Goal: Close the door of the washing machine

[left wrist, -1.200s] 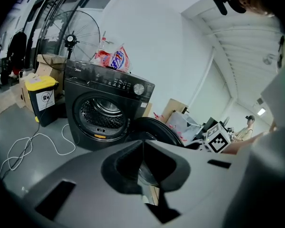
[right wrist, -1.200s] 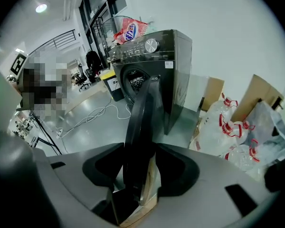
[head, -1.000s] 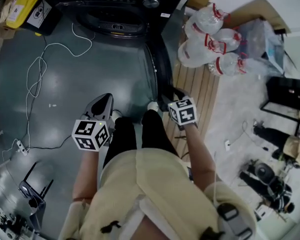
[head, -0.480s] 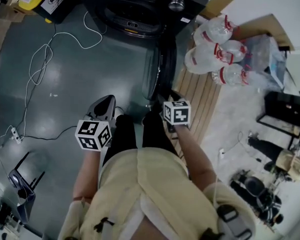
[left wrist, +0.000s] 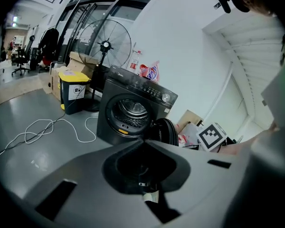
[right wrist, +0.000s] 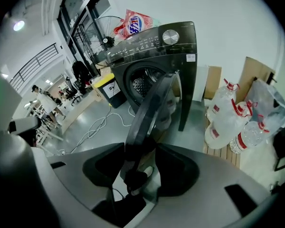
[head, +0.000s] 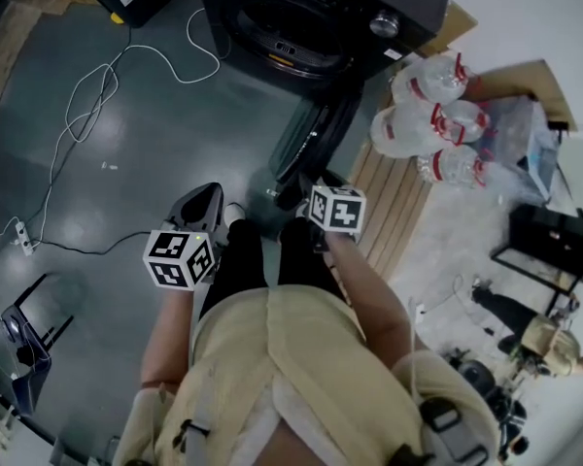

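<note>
**A:** Since a second ago the door (head: 311,142) has swung off its edge-on line toward the washing machine (head: 311,27), and the right gripper (head: 298,190) has gone forward with it. What about the left side?

**B:** The left gripper (left wrist: 143,141) hangs in the air, its jaws pressed together with nothing between them. Straight ahead of those jaws stands the machine, its front opening uncovered. A yellow-lidded bin (left wrist: 75,93) sits to the left of that line.

**A:** And the door now?

**B:** It is partly open, slanting between the machine's front and the right jaws. Those jaws pinch its rim, and the dark edge rises from between them.

**A:** Anything to the right of them?

**B:** Clear water bottles (right wrist: 223,115) with red labels lie on wooden slats (head: 389,192), well to the right of the right jaws. The person's legs (head: 241,260) stand just behind both grippers.
</note>
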Available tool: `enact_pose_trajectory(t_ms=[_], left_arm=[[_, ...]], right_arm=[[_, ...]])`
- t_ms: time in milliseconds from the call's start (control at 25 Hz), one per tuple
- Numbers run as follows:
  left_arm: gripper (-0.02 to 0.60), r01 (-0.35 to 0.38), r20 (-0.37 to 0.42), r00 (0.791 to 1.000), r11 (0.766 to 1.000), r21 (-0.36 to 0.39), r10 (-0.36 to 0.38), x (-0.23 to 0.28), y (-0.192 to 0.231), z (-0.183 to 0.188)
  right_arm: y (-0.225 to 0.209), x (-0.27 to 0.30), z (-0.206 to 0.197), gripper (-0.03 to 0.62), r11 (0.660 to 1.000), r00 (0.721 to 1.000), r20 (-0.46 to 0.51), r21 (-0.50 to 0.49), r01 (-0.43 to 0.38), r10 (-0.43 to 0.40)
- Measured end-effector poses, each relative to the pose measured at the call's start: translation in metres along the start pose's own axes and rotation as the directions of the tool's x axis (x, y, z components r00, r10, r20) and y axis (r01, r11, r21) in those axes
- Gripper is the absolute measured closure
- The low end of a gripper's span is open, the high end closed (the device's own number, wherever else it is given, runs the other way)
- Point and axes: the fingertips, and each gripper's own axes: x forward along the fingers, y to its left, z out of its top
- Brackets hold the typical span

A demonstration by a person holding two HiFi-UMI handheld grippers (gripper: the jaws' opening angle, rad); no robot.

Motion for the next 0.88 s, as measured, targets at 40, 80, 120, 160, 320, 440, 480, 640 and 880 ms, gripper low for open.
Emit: enact_pose_trajectory(t_ms=[40,80,120,160,320,440,480,640,880], left_arm=[[0.577,-0.008,0.006,1.0,1.0,-0.005,0.008,-0.004,0.004,-0.001],[0.577,-0.016,0.011,1.0,1.0,-0.011,0.016,-0.008,0.009,-0.001],[0.577,-0.024,0.017,1.0,1.0,-0.017,0.024,-0.012,0.014,-0.002],[0.577,-0.033,0.023,0.999,0.999,-0.024,0.033,-0.016,0.019,-0.002],[0.577,-0.065,0.045,0.997,0.996,-0.053,0.067,-0.031,0.04,-0.003],[0.577,-0.083,0.056,0.995,0.995,-0.062,0.087,-0.045,0.056,-0.003],[0.577,-0.09,0.059,0.994,0.994,-0.065,0.094,-0.05,0.062,-0.003],[0.577,-0.116,0.068,0.99,0.99,-0.082,0.121,-0.064,0.087,-0.005],[0.577,-0.15,0.077,0.985,0.985,-0.091,0.157,-0.078,0.111,-0.007]], right_arm=[[0.005,0.002,0.002,0.388,1.0,1.0,-0.001,0.012,-0.006,0.006],[0.011,0.005,0.004,0.388,1.0,1.0,-0.001,0.028,-0.012,0.012],[0.016,0.007,0.007,0.388,0.999,1.0,0.001,0.046,-0.018,0.018],[0.02,0.01,0.01,0.388,0.998,1.0,0.003,0.063,-0.023,0.023],[0.037,0.02,0.02,0.388,0.994,1.0,0.016,0.102,-0.026,0.025],[0.048,0.026,0.026,0.388,0.991,0.999,0.029,0.133,-0.018,0.015],[0.052,0.028,0.029,0.388,0.989,0.999,0.034,0.146,-0.017,0.012],[0.062,0.038,0.039,0.393,0.979,0.998,0.055,0.203,-0.016,0.005],[0.08,0.051,0.055,0.395,0.962,0.998,0.057,0.269,-0.038,0.024]])
